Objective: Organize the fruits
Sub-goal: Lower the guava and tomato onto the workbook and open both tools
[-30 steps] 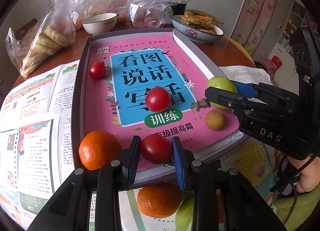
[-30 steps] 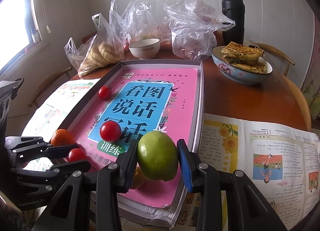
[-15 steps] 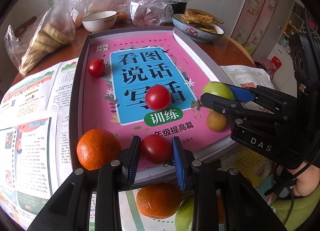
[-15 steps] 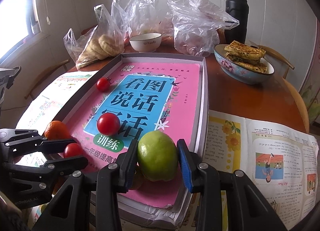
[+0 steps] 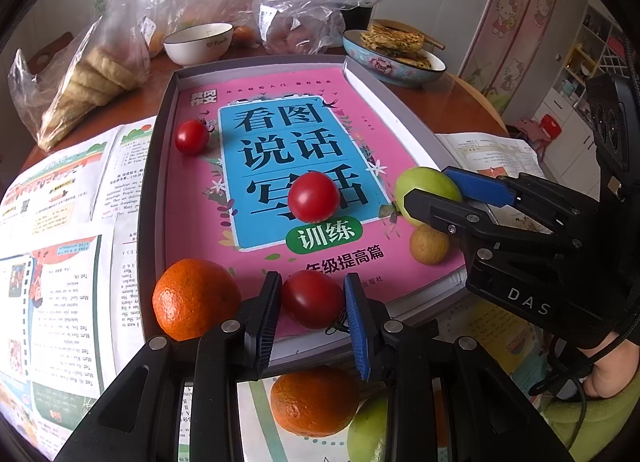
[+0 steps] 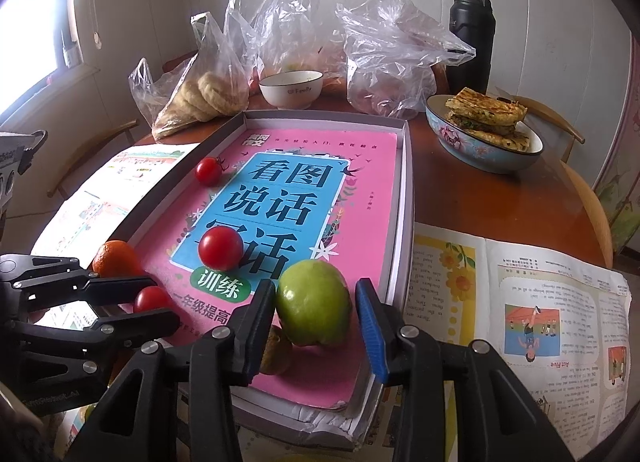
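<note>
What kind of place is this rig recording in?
Most likely a home dining area. A round wooden table carries a bowl of flatbreads, a thermos and plastic food bags, and a cartoon-cat wardrobe stands behind. Open children's textbooks also suggest a home.

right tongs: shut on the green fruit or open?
Open. In the right wrist view the right tongs straddle the green fruit, with a gap at the blue pad.

Left gripper (image 5: 312, 302) and right gripper (image 6: 316, 312), both level, jaws parted a little wider than the fruit between them.
</note>
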`<action>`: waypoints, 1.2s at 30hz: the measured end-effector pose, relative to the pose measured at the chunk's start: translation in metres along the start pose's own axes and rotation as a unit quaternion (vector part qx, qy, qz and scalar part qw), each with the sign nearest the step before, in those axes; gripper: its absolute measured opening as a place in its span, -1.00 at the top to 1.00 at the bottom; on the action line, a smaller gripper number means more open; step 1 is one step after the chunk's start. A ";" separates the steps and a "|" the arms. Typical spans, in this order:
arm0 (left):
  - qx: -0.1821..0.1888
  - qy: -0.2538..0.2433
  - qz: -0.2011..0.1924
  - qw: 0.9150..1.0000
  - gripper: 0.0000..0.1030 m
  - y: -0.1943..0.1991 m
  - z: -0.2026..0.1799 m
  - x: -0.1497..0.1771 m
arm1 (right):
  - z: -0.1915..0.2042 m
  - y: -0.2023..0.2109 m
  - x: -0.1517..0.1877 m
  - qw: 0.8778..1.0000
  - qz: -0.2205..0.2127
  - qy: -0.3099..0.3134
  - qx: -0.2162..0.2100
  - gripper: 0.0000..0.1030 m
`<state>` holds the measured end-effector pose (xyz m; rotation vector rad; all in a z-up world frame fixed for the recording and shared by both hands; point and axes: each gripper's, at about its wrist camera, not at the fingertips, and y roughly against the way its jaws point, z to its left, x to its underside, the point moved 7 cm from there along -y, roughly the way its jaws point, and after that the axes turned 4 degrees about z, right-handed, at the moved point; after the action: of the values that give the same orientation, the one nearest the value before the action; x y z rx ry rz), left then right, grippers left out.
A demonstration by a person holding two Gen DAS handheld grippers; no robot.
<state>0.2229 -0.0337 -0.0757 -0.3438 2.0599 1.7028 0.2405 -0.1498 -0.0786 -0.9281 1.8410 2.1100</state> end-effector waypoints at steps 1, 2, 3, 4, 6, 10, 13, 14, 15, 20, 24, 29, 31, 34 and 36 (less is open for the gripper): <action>0.000 0.000 0.000 1.000 0.37 0.000 0.000 0.000 | 0.000 0.001 0.000 1.000 -0.002 0.001 0.001 0.16; 0.000 0.000 0.000 1.000 0.37 0.000 0.000 0.000 | 0.000 0.002 0.000 1.000 -0.002 0.001 0.003 0.15; -0.001 -0.001 0.000 1.000 0.37 0.000 0.000 0.000 | 0.000 0.003 0.001 1.000 -0.003 0.000 0.001 0.15; -0.001 -0.001 0.000 1.000 0.37 0.000 0.000 0.000 | 0.000 0.004 0.001 1.000 -0.005 -0.001 -0.001 0.15; 0.000 0.000 0.001 1.000 0.37 0.000 0.000 0.000 | 0.000 0.007 0.002 1.000 -0.006 -0.001 0.000 0.15; 0.001 0.001 0.002 1.000 0.37 0.000 -0.001 0.000 | 0.002 0.010 0.002 1.000 -0.009 0.001 -0.001 0.14; 0.002 0.001 0.004 1.000 0.35 -0.001 -0.001 0.001 | 0.003 0.012 0.003 1.000 -0.011 0.002 -0.002 0.12; 0.002 0.002 0.004 1.000 0.34 -0.001 -0.001 0.001 | 0.003 0.013 0.004 1.000 -0.011 0.001 -0.003 0.10; 0.002 0.001 0.003 1.000 0.33 0.000 -0.001 0.001 | 0.003 0.014 0.004 1.000 -0.011 0.001 -0.005 0.10; 0.002 0.000 0.002 1.000 0.30 0.001 -0.003 0.001 | 0.002 0.019 0.005 1.000 -0.016 0.000 -0.004 0.08; 0.003 0.000 0.001 1.000 0.19 0.002 -0.004 0.001 | 0.002 0.022 0.006 1.000 -0.019 0.000 -0.002 0.05; 0.003 -0.001 -0.001 1.000 0.16 0.005 -0.006 0.002 | 0.001 0.026 0.006 1.000 -0.023 -0.002 -0.001 0.02; 0.002 -0.002 -0.002 1.000 0.14 0.006 -0.006 0.002 | 0.001 0.028 0.006 1.000 -0.025 -0.002 0.000 -0.03; 0.001 -0.001 -0.005 1.000 0.05 0.008 -0.006 0.002 | 0.002 0.031 0.006 1.000 -0.029 -0.002 0.000 -0.06; 0.000 -0.001 -0.006 1.000 0.00 0.010 -0.005 0.002 | 0.002 0.033 0.006 1.000 -0.030 -0.002 0.001 -0.08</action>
<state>0.2153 -0.0366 -0.0675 -0.3534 2.0525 1.6958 0.2183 -0.1565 -0.0549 -0.9659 1.7899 2.0723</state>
